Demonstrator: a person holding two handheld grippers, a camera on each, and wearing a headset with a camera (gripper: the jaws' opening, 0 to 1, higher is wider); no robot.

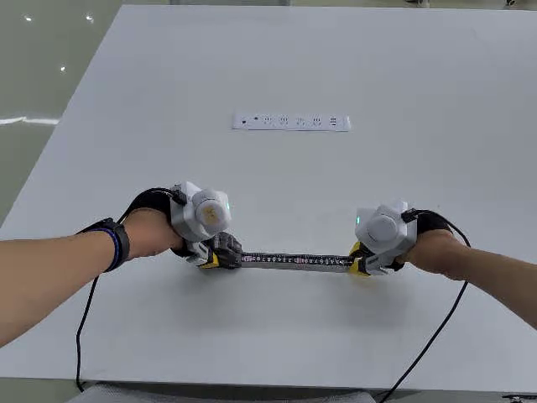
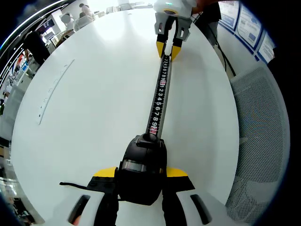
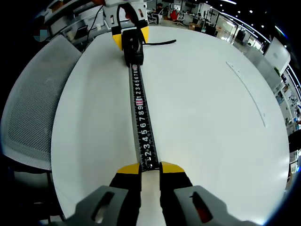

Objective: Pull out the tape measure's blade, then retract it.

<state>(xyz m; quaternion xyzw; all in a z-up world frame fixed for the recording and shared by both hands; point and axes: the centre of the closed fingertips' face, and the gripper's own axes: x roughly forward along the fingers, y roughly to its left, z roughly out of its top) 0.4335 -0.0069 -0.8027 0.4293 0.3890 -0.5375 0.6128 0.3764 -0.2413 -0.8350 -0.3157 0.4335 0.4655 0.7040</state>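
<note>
Black case (image 2: pixel 141 162) in left gripper (image 2: pixel 141 173), blade (image 2: pixel 160 96) out

The black case (image 2: pixel 141 175) is clamped between the jaws of the left gripper (image 2: pixel 141 171), its mouth facing forward from them. Its blade (image 2: pixel 160 101), pale with black numerals, runs out straight, printed face up. The tip is pinched between the jaws of the right gripper (image 3: pixel 150 168).

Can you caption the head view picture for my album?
The left gripper holds the tape measure's case, the right gripper pinches the tip of the pulled-out blade over a white table.
</note>
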